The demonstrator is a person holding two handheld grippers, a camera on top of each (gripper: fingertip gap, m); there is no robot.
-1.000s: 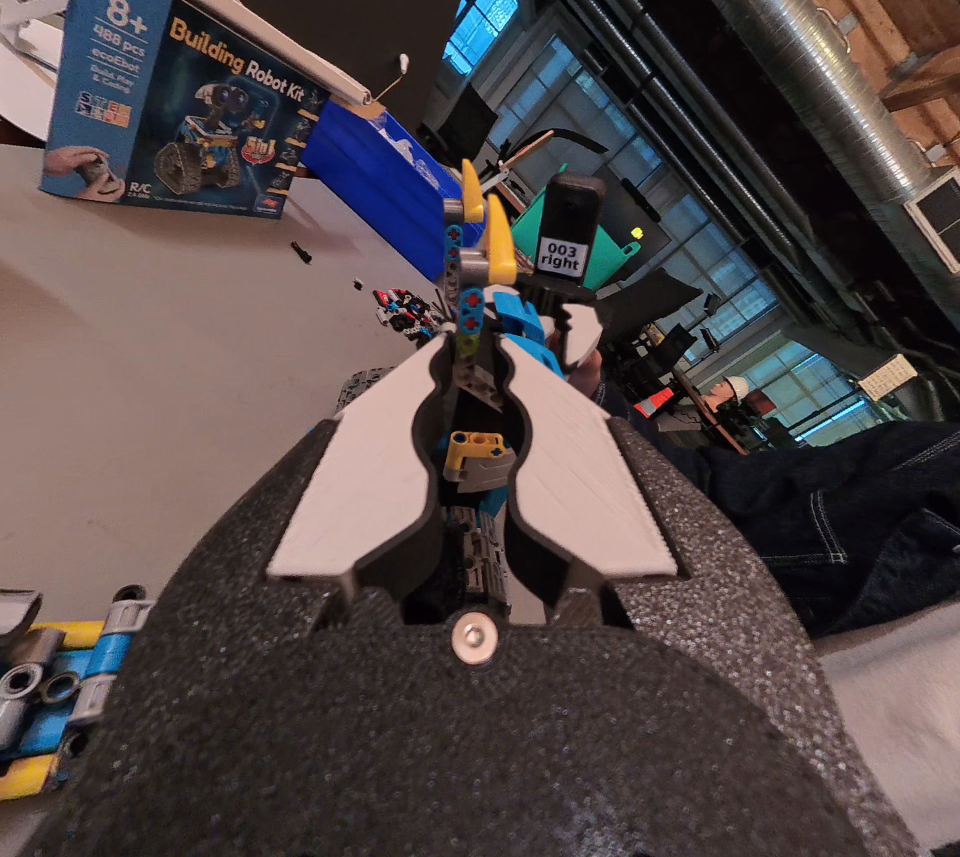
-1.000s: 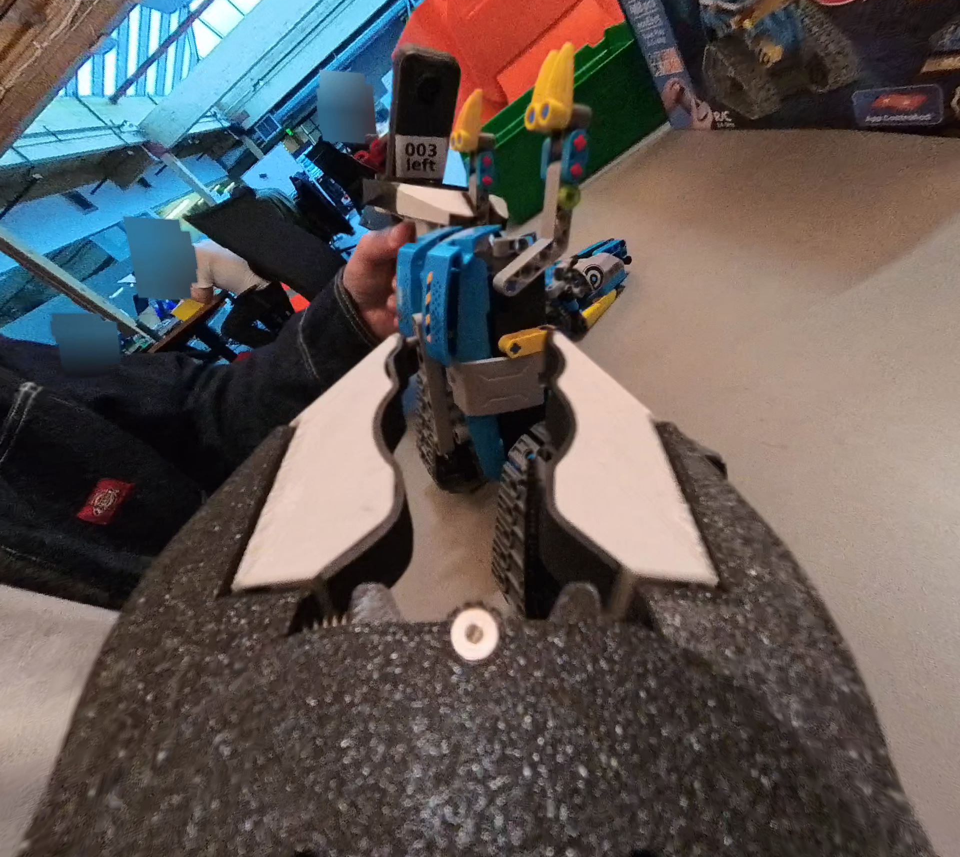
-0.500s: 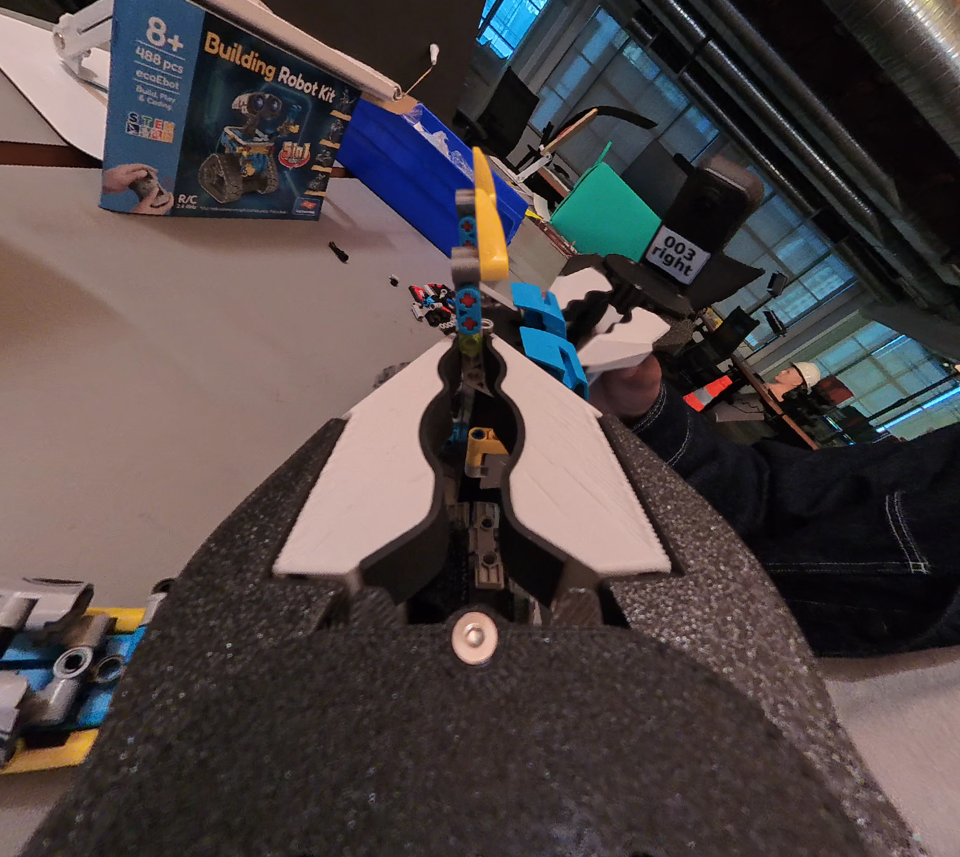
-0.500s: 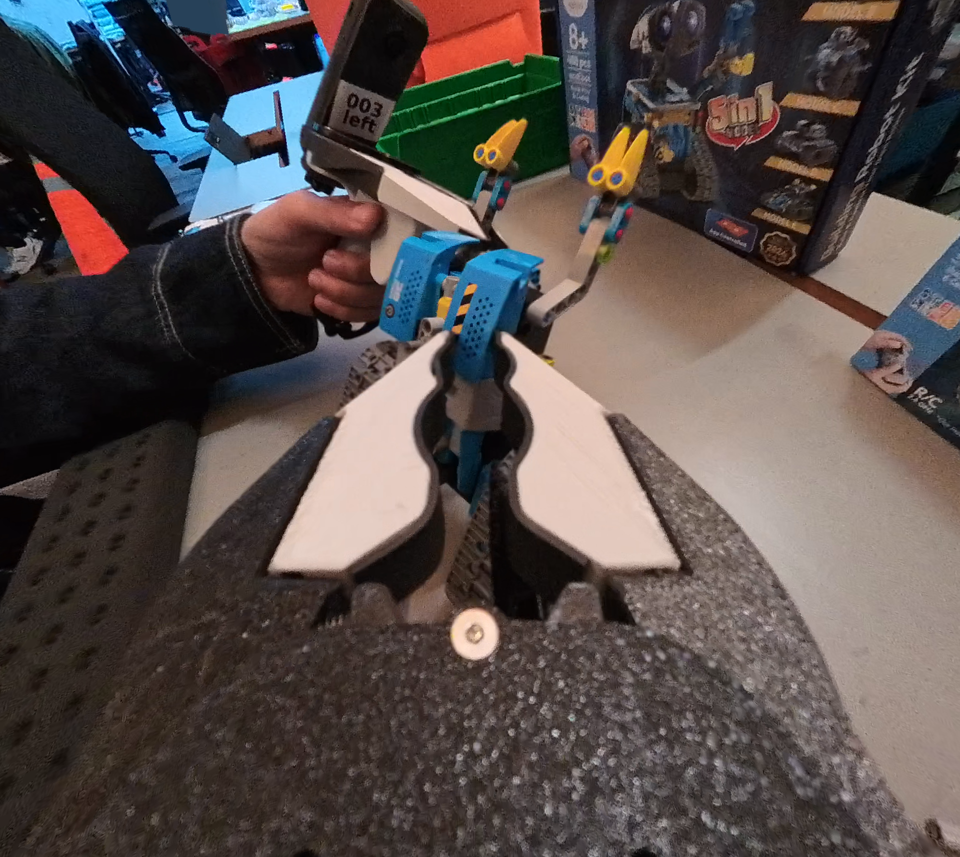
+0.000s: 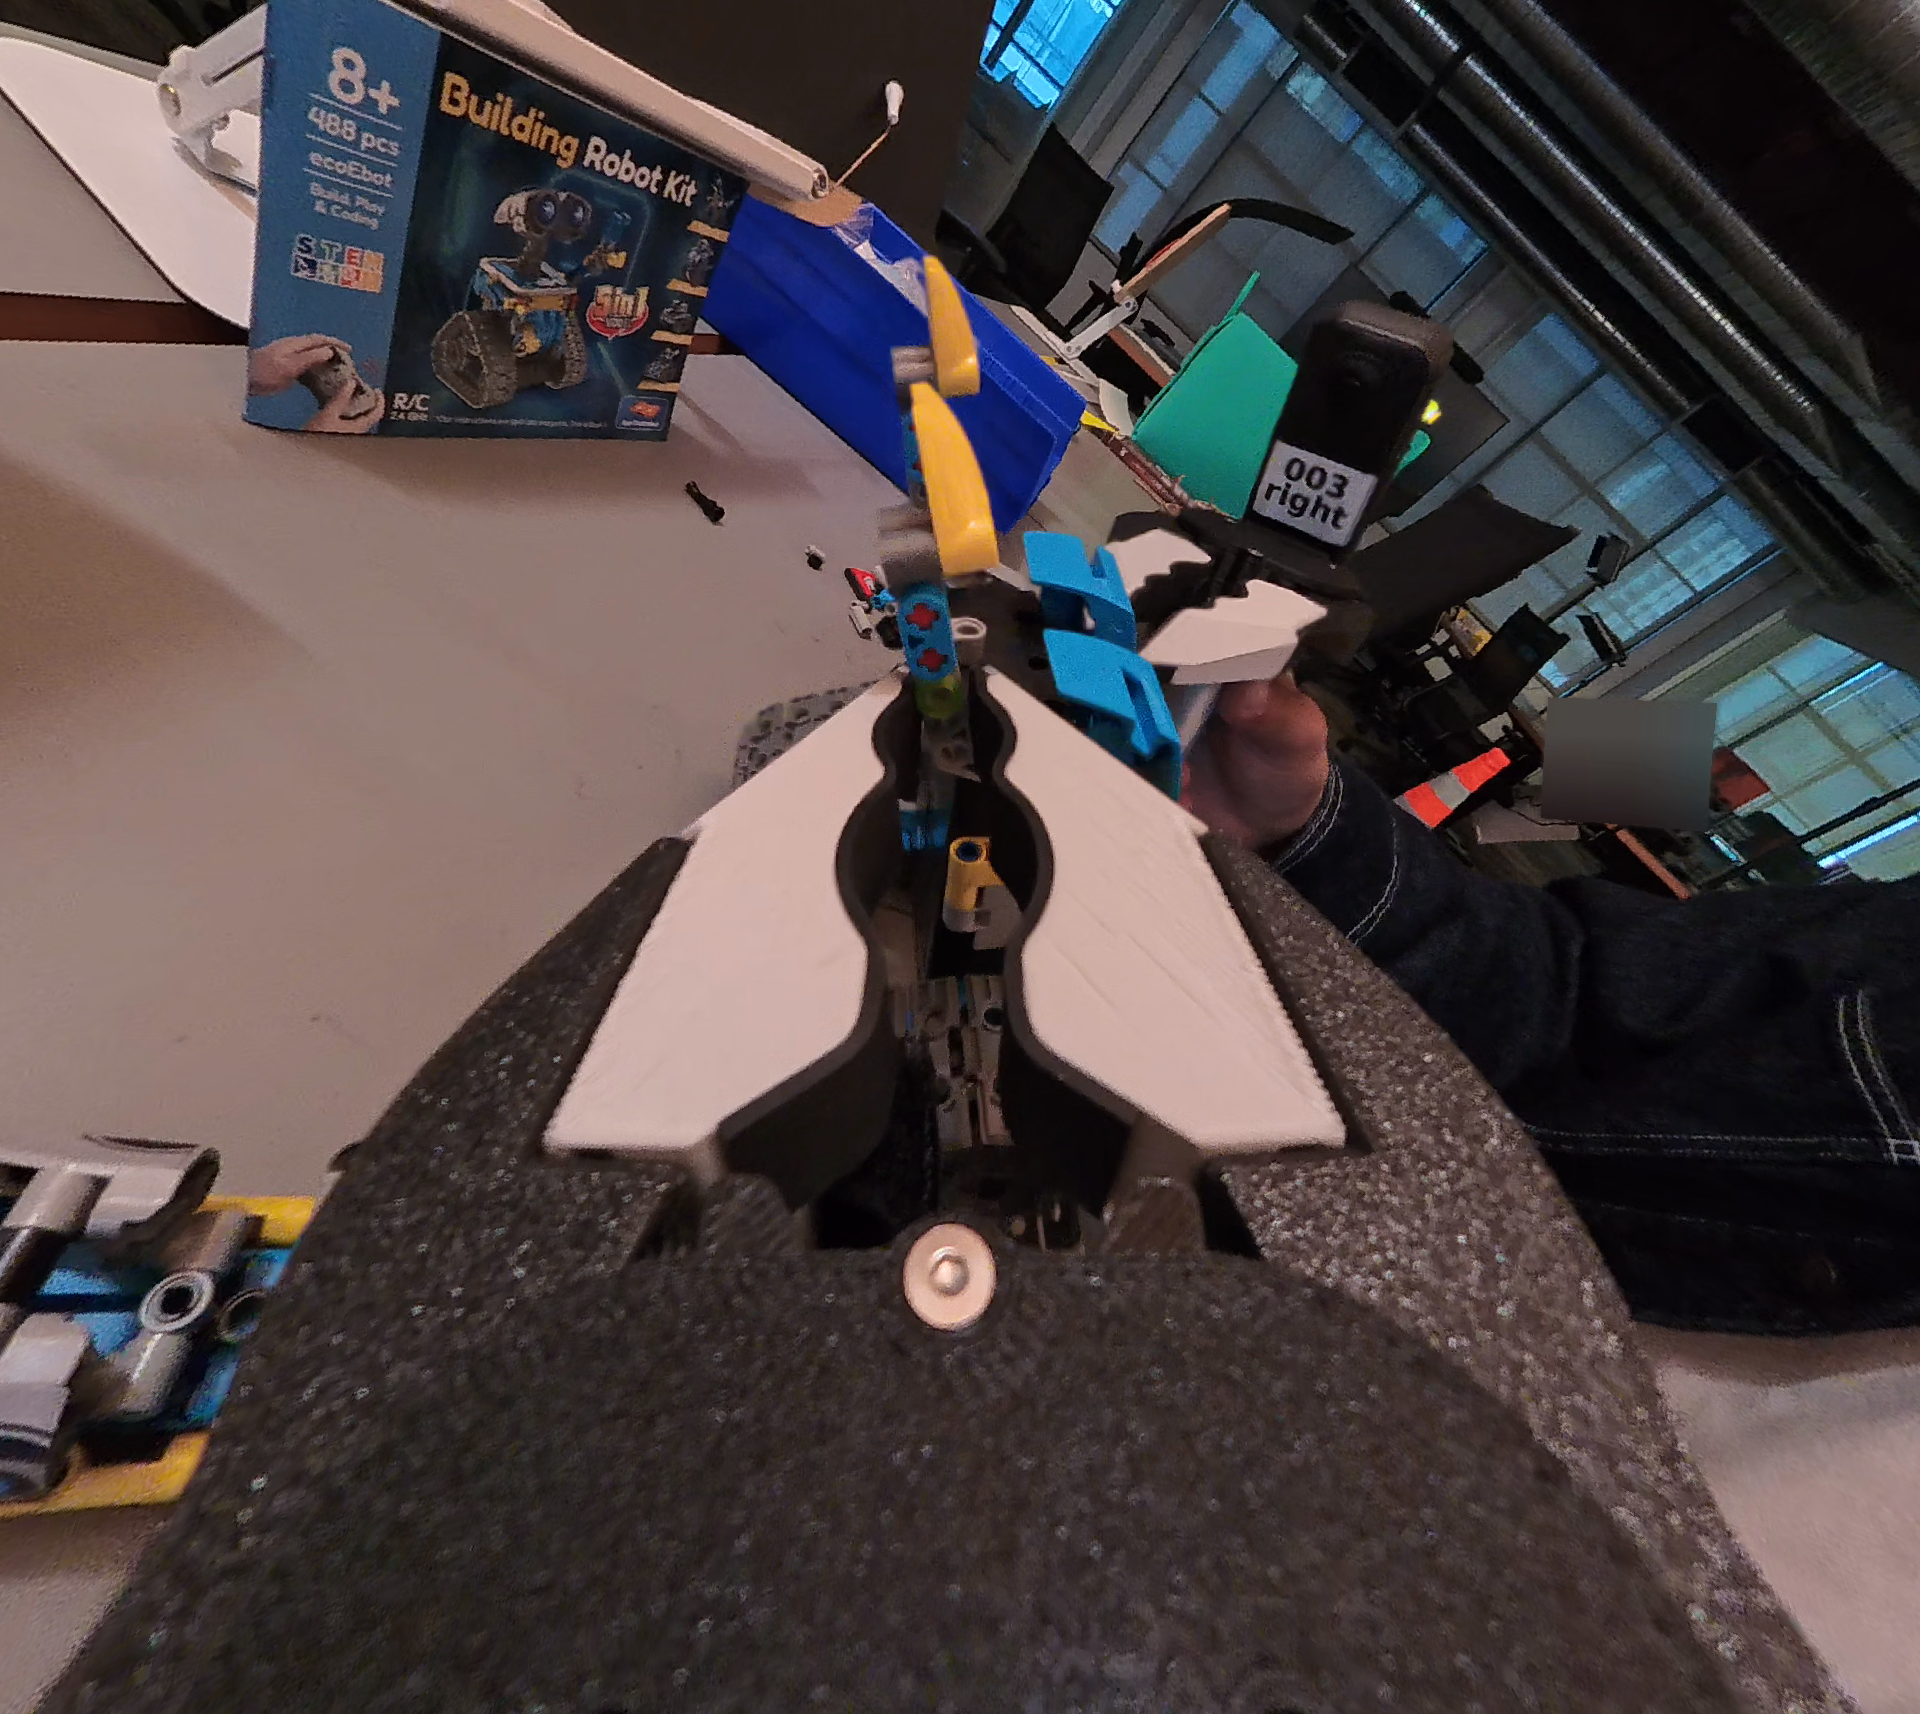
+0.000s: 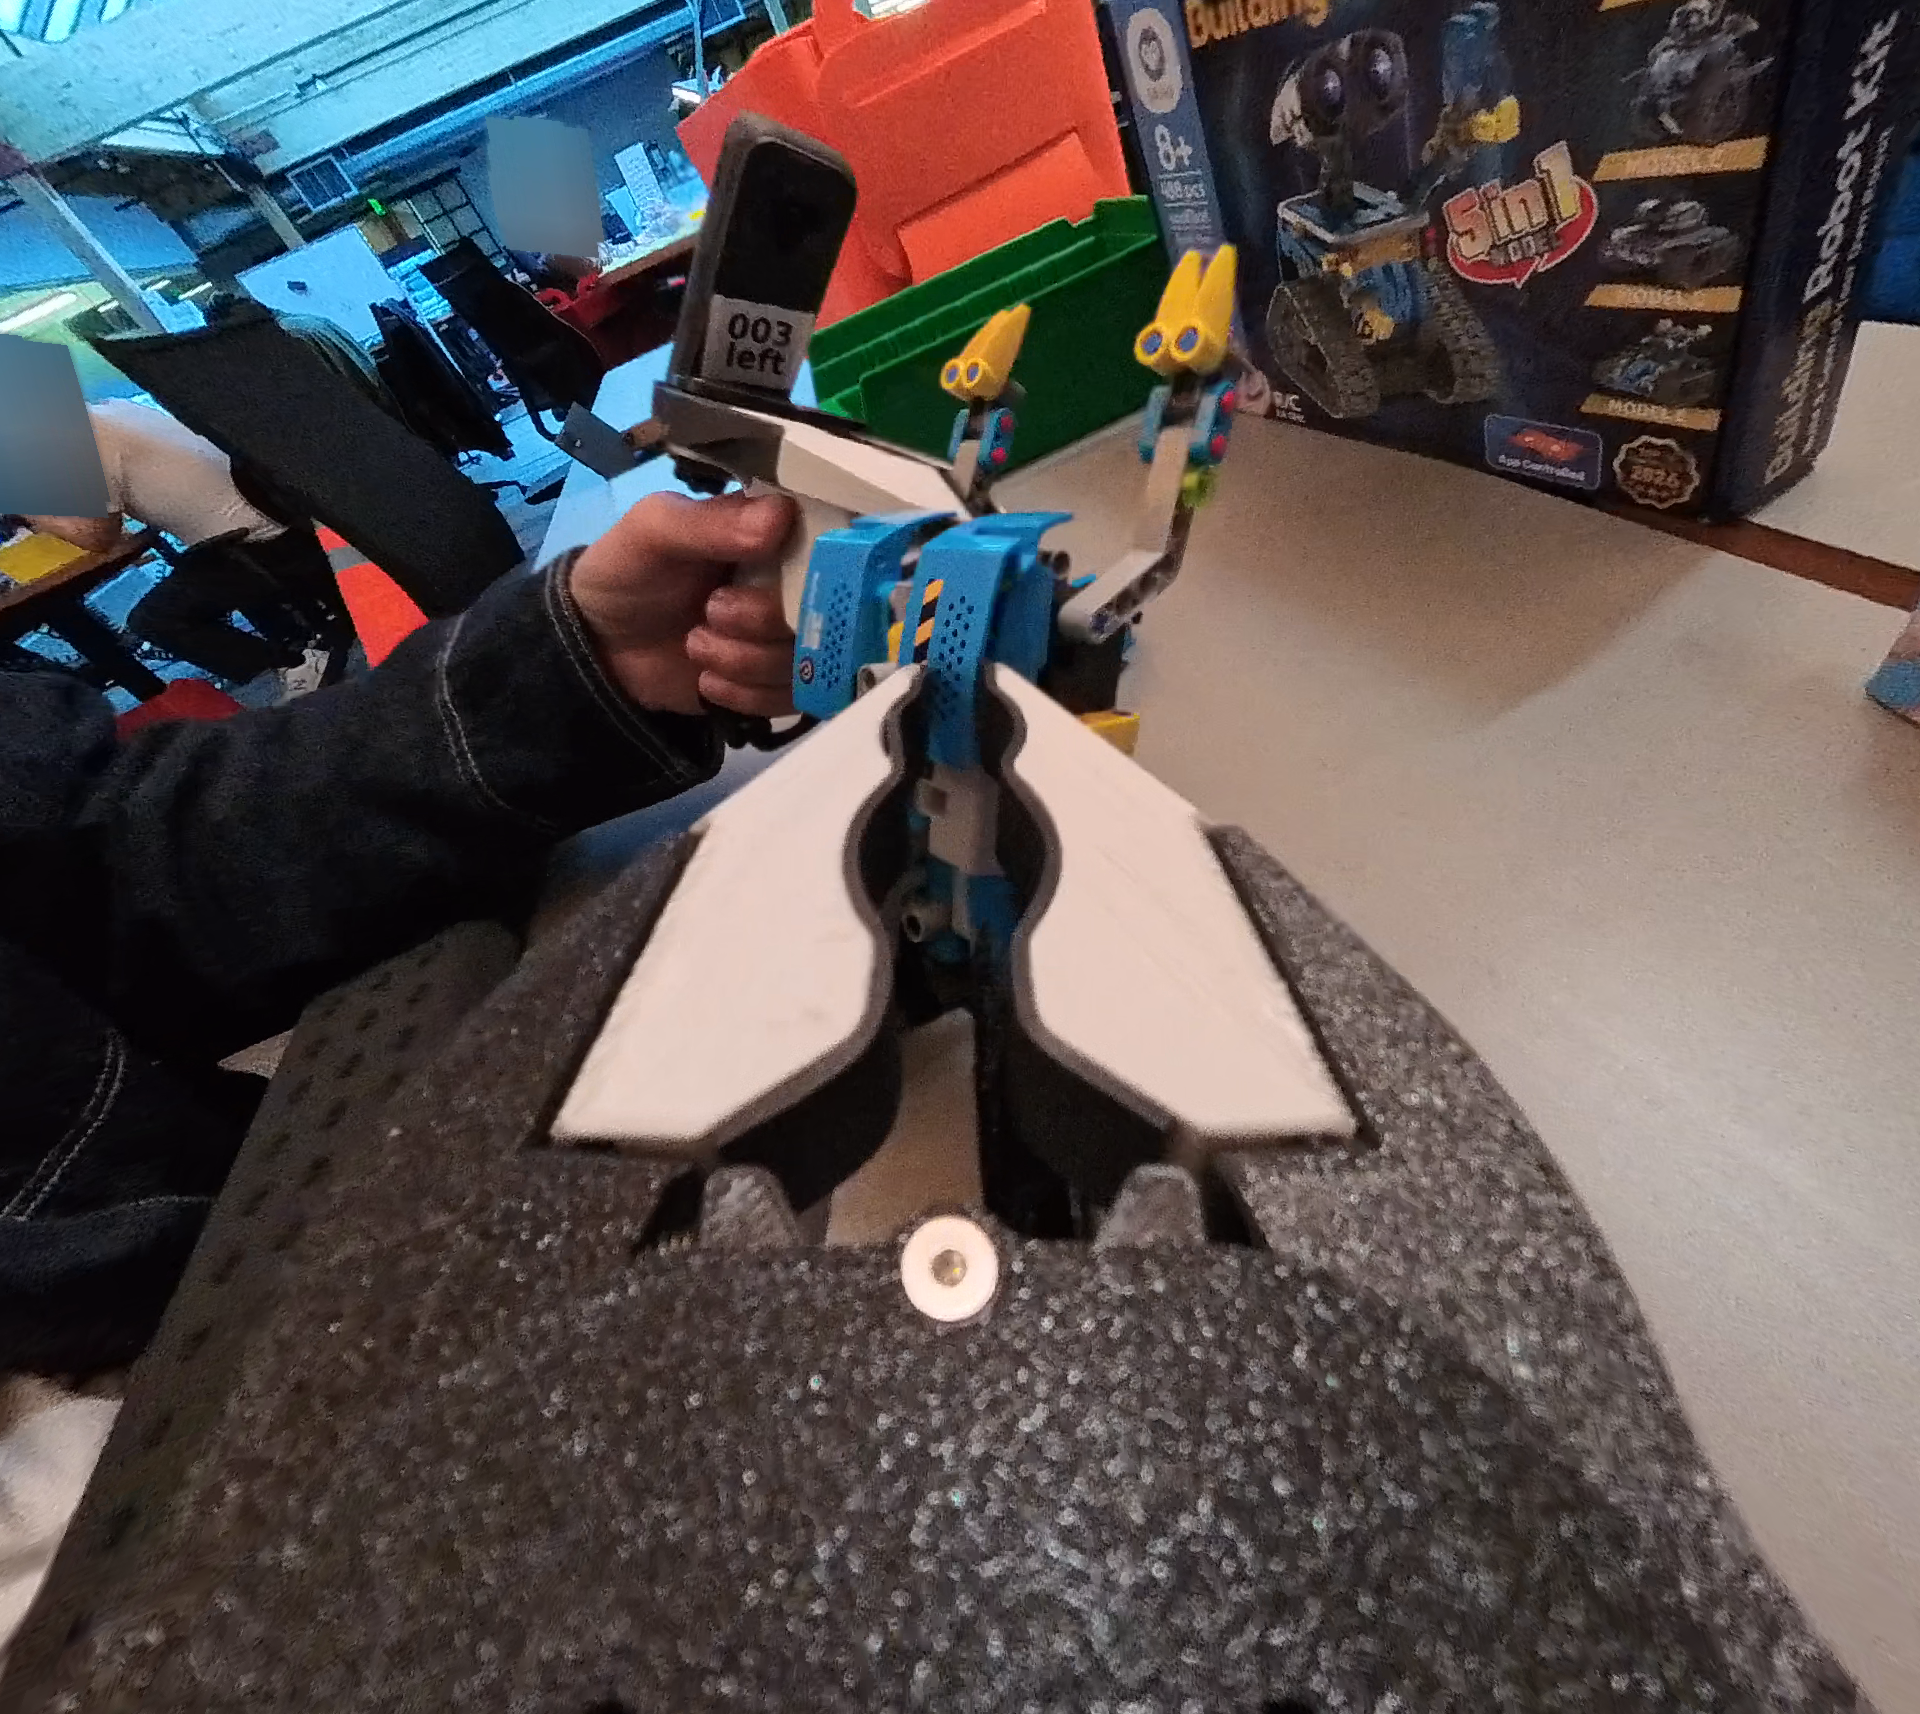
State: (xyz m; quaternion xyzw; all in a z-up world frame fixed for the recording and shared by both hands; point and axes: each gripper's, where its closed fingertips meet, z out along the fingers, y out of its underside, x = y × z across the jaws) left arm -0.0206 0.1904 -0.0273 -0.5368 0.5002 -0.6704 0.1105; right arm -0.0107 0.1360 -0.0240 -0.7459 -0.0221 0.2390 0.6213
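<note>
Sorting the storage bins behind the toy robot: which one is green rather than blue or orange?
The green bin is the low open one in the right wrist view, directly in front of the upright orange carrier; the blue bin appears only in the left wrist view.

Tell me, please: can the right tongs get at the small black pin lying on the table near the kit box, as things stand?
Probably not at once. The right tongs are shut on the toy robot, so they are occupied. The black pin itself lies bare on the table, with nothing over it.

kit box (image 5: 468, 282) | blue bin (image 5: 831, 334) | green bin (image 6: 1018, 334) | orange bag (image 6: 935, 106)
</note>
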